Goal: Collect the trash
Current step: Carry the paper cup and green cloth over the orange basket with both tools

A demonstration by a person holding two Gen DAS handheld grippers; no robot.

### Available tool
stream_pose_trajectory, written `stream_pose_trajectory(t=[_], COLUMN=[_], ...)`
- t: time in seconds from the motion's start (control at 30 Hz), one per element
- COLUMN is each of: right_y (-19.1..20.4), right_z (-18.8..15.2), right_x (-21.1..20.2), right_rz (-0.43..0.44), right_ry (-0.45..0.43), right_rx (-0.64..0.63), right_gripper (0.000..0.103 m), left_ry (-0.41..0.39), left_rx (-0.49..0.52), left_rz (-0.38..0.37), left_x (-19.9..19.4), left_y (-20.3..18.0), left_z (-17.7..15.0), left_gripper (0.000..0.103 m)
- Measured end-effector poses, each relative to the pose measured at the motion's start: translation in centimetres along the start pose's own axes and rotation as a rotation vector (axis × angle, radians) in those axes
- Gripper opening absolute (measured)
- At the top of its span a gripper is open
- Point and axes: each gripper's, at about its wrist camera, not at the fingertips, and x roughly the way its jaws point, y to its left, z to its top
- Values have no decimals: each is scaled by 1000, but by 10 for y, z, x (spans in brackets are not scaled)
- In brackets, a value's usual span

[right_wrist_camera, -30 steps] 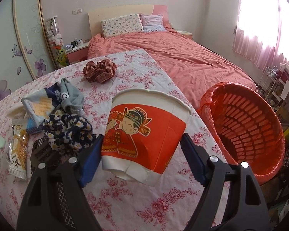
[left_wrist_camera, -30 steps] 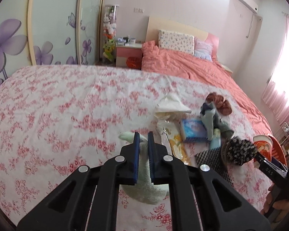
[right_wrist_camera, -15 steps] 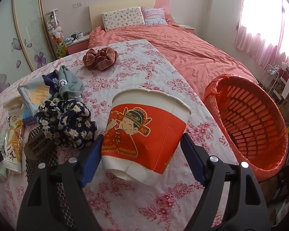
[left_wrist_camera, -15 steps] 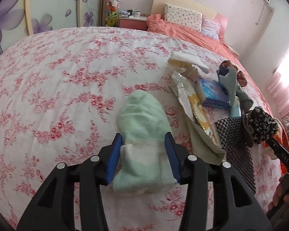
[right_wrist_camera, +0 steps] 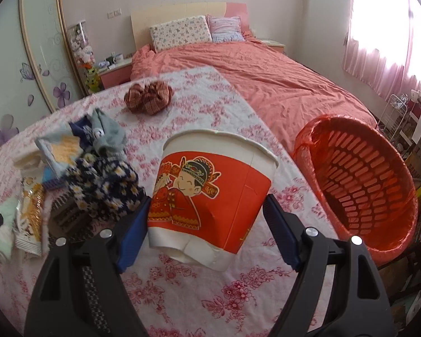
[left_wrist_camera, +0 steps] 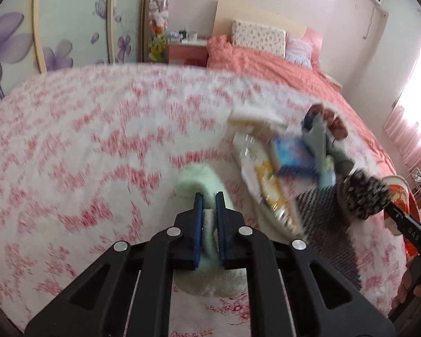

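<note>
The left gripper [left_wrist_camera: 209, 200] has just closed on what looks like a mint-green sock [left_wrist_camera: 193, 178] on the floral surface [left_wrist_camera: 70, 140]. The right gripper [right_wrist_camera: 206, 219] clamps the paper cup [right_wrist_camera: 210, 196] near the red basket [right_wrist_camera: 365, 185], probably for dropping in.

cloth [right_wrist_camera: 182, 286]: white, pink flower print
cup [right_wrist_camera: 210, 205]: red, white rim, cartoon figure
basket [right_wrist_camera: 362, 185]: orange-red
sock [left_wrist_camera: 210, 224]: pale mint green
scrunchie [right_wrist_camera: 106, 191]: navy with white daisies
bed cover [right_wrist_camera: 266, 78]: salmon pink
wardrobe door [left_wrist_camera: 11, 47]: pale, purple flowers
</note>
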Motion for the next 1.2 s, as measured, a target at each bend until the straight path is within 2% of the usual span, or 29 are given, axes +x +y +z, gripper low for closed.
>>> stream_pose_trajectory(t=[0.3, 0.57, 0.93, 1.2], right_y=[-14, -36, -87, -140], right_z=[14, 17, 13, 9], right_x=[-48, -87, -120, -120], right_rz=[36, 42, 4, -72], right_ry=[-95, -167, -231, -246], right_rx=[23, 47, 104, 158], right_gripper=[77, 77, 78, 78], left_ry=[-137, -187, -183, -130], left_rx=[37, 95, 214, 298], left_rz=[-35, -144, -312, -430], left_x=[-51, -73, -80, -66], left_y=[-32, -86, -173, -240], left_z=[33, 46, 39, 23], left_gripper=[9, 9, 10, 10])
